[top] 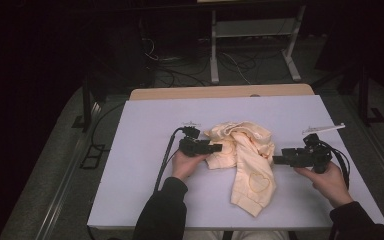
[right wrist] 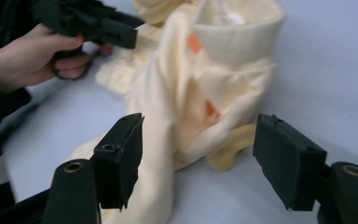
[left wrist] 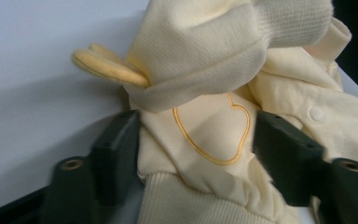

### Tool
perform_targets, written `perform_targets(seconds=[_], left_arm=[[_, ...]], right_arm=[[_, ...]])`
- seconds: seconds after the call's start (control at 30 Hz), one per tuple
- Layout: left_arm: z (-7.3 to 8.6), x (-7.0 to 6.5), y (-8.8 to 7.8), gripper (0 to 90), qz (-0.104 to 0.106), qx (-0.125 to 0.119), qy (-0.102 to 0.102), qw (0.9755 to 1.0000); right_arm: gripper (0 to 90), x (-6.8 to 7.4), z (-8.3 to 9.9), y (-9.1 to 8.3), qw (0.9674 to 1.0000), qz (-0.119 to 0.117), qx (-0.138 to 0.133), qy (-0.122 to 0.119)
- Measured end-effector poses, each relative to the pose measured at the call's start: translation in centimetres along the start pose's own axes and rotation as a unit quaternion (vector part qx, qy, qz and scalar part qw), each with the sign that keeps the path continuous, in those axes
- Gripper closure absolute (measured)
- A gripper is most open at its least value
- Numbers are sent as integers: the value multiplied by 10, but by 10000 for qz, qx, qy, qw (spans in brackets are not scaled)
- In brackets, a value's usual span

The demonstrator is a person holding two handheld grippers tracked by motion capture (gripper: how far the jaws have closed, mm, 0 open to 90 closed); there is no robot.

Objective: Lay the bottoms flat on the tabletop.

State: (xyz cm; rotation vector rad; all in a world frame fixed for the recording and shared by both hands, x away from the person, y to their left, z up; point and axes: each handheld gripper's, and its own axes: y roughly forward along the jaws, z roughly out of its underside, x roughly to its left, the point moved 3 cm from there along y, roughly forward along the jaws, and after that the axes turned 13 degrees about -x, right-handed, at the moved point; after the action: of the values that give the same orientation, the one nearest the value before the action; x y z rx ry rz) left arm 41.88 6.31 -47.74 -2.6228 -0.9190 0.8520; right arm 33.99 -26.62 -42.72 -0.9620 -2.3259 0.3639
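Observation:
A pale yellow baby garment [top: 245, 155] with a stitched heart outline lies crumpled at the middle of the white table [top: 150, 125]. My left gripper [top: 219, 148] is at its left edge. In the left gripper view, both jaws of that gripper [left wrist: 196, 149] press a bunched fold of the garment [left wrist: 205, 135] with the heart between them. My right gripper [top: 276, 160] is held just right of the garment, jaws wide apart. In the right gripper view, the gripper [right wrist: 198, 149] faces the garment [right wrist: 200, 93] without touching it, and the left gripper [right wrist: 121, 32] is beyond.
A thin white strip [top: 325, 128] lies on the table near the right gripper. A tan board edge [top: 220, 92] borders the table's far side. Behind it on the dark floor are a white metal stand [top: 252, 30] and loose cables [top: 180, 65].

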Motion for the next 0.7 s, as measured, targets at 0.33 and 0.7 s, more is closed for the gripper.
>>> perform_targets(seconds=[0.33, 0.7], left_arm=[[0, 2, 0, 675, -260, 28, 111, 9996], [1, 1, -2, 785, -231, -45, 64, 9997]], right_arm=[[494, -22, -1, 16, 9996, 241, -13, 175], [689, -32, 0, 38, 9986, 119, 186, 485]])
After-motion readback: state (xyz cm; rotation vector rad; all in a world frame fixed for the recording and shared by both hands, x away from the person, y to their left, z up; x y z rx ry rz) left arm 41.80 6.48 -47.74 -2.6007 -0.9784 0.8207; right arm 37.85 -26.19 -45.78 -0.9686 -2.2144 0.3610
